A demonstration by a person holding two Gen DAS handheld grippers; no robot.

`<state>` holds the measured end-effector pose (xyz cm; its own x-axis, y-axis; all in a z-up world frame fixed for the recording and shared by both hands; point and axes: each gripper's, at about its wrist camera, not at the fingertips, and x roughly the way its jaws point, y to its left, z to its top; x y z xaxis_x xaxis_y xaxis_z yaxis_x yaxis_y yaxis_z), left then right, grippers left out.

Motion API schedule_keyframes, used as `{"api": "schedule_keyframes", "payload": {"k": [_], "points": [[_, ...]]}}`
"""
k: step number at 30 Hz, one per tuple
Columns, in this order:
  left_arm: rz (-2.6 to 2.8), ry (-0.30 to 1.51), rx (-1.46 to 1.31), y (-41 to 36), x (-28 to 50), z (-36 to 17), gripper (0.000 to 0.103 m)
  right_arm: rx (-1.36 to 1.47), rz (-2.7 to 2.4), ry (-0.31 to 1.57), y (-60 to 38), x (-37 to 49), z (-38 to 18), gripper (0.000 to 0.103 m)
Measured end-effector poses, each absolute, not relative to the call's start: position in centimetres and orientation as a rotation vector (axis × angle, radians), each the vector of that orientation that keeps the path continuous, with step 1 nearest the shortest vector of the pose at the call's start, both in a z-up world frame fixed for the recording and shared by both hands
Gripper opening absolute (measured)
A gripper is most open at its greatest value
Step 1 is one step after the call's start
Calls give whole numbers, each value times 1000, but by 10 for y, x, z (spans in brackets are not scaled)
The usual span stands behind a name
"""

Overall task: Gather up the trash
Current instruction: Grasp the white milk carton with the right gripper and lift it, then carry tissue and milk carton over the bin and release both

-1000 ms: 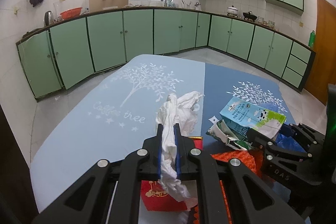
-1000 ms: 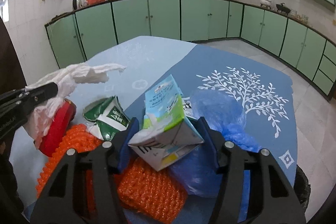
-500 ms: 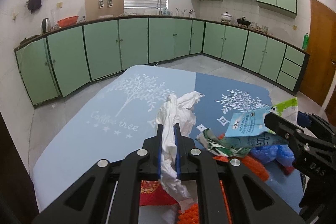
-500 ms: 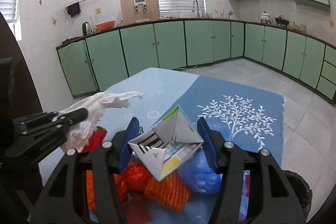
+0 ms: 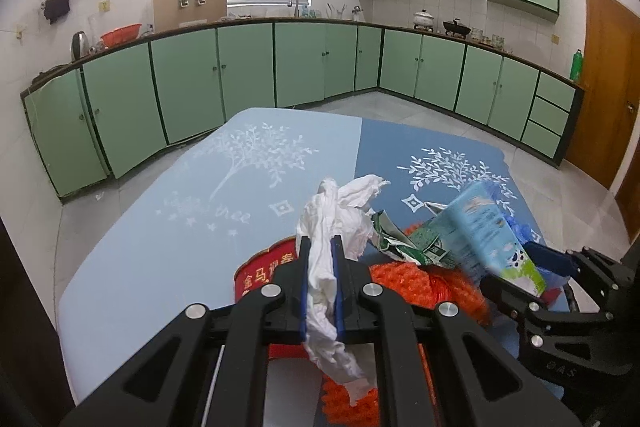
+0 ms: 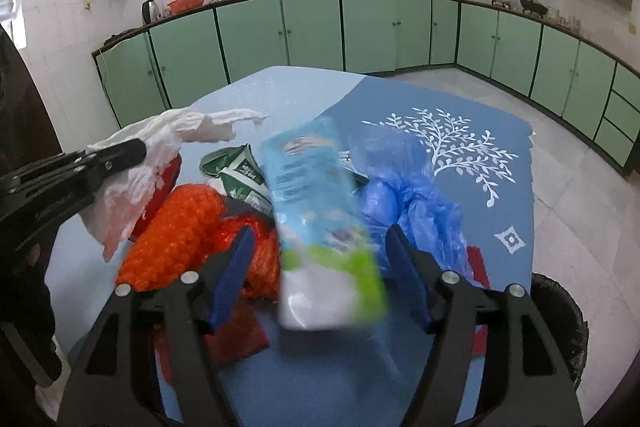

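Jaws of the left gripper [image 5: 320, 281] clamped a white tissue [image 5: 334, 227], while the right gripper [image 6: 320, 267] stood apart around a blurred milk carton [image 6: 320, 223].

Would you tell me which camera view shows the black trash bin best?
The right wrist view: the black trash bin shows at the lower right, beside the table's edge, partly behind the right gripper. In the left wrist view I cannot find it; the right gripper fills that corner.
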<state>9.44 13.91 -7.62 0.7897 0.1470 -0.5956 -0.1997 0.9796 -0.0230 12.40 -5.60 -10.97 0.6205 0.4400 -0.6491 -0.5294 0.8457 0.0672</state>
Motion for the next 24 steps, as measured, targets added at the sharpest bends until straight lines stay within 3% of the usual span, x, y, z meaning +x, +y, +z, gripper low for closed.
{"api": "schedule_keyframes", "payload": {"k": [4,6,7,24], "points": [[188,638,-90,140,95,-78,10,-196,539,706,-46,130,-113,69],[191,640,-93,142,95,-79,10,-216,536,708,-44,132,-115,56],[191,641,-95,143,95,-79,10,-218,540,711,-44,132,-115,56],[134,565,-82,121,82,-50,10,-110,538,583,-81,114,-53,55]]}}
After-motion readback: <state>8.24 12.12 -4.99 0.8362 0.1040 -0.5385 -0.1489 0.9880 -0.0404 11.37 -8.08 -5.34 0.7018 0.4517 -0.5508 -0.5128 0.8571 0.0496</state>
